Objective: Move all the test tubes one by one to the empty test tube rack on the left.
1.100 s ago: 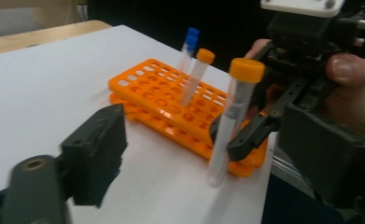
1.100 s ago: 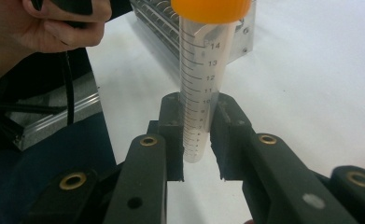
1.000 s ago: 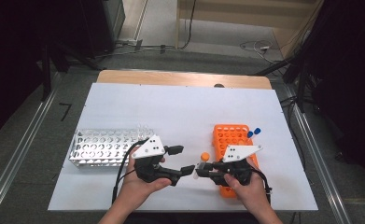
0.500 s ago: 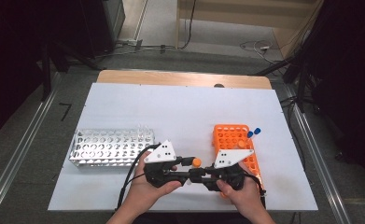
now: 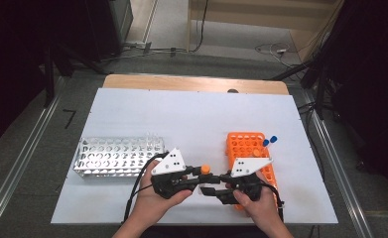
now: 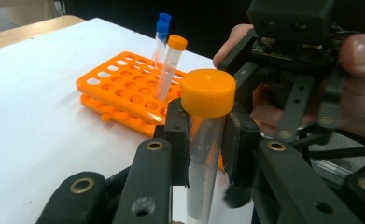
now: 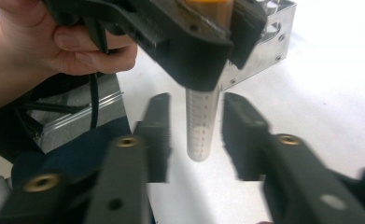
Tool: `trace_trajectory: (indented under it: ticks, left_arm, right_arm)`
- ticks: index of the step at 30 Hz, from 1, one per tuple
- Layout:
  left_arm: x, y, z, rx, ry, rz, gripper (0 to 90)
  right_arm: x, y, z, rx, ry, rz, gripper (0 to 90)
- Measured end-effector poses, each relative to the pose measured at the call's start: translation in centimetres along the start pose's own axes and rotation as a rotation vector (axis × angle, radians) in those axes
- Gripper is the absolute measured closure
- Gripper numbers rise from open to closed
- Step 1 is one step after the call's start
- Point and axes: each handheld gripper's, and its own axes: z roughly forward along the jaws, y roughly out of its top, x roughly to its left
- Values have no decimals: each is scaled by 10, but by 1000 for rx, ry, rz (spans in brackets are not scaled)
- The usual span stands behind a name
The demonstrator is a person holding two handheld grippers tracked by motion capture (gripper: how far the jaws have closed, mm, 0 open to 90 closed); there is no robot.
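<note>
A clear tube with an orange cap (image 6: 208,92) stands upright between the two grippers, above the white table. My left gripper (image 6: 206,135) is shut on it just below the cap, having just closed there. My right gripper (image 7: 196,126) faces it from the other side. Its jaws have just been opening, and they stand apart on either side of the tube's lower end (image 7: 201,126) without touching it. From the high view the left gripper (image 5: 201,174) and the right gripper (image 5: 209,184) meet near the table's front edge, under the cap (image 5: 205,169).
An orange rack (image 5: 248,148) at the right holds two blue-capped tubes (image 5: 270,141) and an orange-capped one (image 6: 171,65). A metal rack (image 5: 117,156) lies at the left. Bare white table (image 5: 191,119) stretches behind both.
The left gripper came up to the right one and closed on the tube that the right gripper held. The right gripper's jaws have spread off the tube.
</note>
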Motion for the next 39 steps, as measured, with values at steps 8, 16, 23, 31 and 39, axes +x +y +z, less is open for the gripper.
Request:
trace_trajectory:
  ticks: [8, 16, 23, 31, 39]
  left_arm:
    - [10, 3, -14, -27, 37, -12, 746]
    - [23, 5, -32, -59, 86, -31, 746]
    - [34, 6, -49, -83, 131, -42, 746]
    - [46, 6, -65, -103, 183, -55, 746]
    - [60, 5, -80, -118, 238, -69, 746]
  right_arm:
    - [0, -2, -10, -55, 9, -22, 186]
    - [-2, -5, -17, -76, -19, -5, 0]
    - [-8, -11, -27, -99, -47, 19, 0]
    - [-13, -18, -40, -108, -80, 30, 0]
    - [-20, -26, -54, -120, -110, 55, 0]
